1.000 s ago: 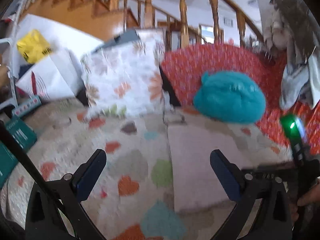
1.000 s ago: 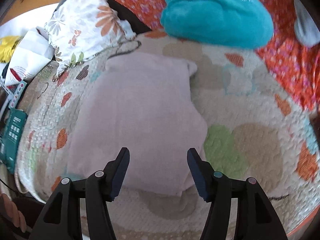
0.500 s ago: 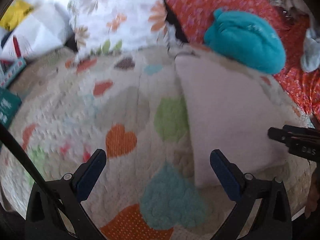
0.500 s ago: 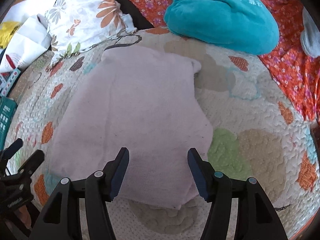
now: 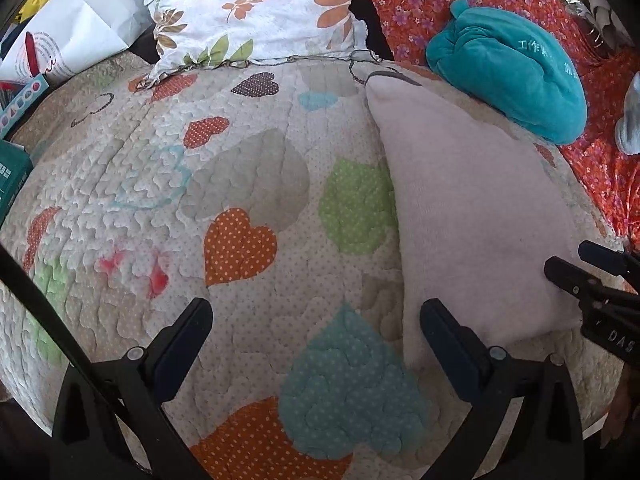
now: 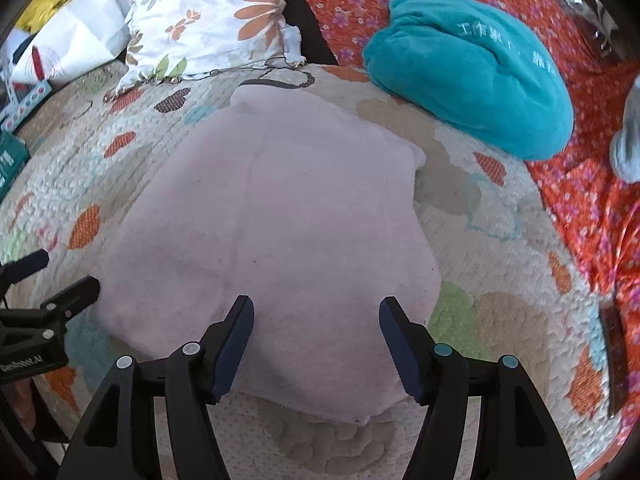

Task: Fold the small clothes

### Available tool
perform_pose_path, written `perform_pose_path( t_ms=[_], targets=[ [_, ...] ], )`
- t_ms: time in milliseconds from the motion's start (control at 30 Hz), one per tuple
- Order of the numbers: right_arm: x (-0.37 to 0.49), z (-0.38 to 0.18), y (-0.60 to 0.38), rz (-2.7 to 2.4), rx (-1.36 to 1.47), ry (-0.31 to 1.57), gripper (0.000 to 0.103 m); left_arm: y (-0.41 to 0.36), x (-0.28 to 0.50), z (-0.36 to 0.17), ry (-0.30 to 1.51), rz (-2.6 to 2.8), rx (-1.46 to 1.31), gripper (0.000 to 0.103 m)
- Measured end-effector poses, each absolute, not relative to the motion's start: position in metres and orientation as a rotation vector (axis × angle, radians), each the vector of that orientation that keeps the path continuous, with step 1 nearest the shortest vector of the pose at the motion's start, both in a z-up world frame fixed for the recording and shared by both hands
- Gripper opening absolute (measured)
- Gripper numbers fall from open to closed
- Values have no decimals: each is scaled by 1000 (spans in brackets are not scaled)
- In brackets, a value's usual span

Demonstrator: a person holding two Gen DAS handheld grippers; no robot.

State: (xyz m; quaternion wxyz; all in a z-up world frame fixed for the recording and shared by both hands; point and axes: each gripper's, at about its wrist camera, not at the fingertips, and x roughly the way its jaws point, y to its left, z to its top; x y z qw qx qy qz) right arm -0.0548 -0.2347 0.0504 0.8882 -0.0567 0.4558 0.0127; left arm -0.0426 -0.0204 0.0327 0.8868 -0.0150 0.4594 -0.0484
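Observation:
A pale pink garment [image 6: 276, 216] lies flat on the quilted heart-patterned blanket [image 5: 248, 184]. In the left wrist view the garment [image 5: 472, 208] lies to the right. My left gripper [image 5: 316, 344] is open over bare quilt just left of the garment's near left corner, with nothing between its fingers. My right gripper [image 6: 316, 340] hovers over the garment's near edge, its jaws opening, the pads apart and pressing on nothing. The right gripper's fingertips [image 5: 568, 276] show at the right edge of the left wrist view. The left gripper [image 6: 44, 284] shows at the left edge of the right wrist view.
A teal plush bundle [image 6: 472, 68] lies beyond the garment on an orange floral cloth [image 6: 580, 184]. A floral pillow [image 5: 248, 8] and a white bag [image 5: 72, 36] sit at the back left. A green box [image 5: 10, 172] lies at the left edge.
The left gripper has tipped down from the stair railing to the quilt and come close to the garment's left edge. The right gripper has drawn nearer the near edge and its jaws have widened slightly.

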Motion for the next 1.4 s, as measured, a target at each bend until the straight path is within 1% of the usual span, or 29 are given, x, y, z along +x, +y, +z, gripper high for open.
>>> perform_pose_path(
  t_ms=[400, 1400],
  targets=[
    [-57, 49, -227, 16, -193, 927, 73, -22, -43, 32, 955, -89, -25, 103],
    [-56, 47, -228, 17, -203, 929, 78, -21, -41, 23, 989, -79, -17, 103]
  ],
)
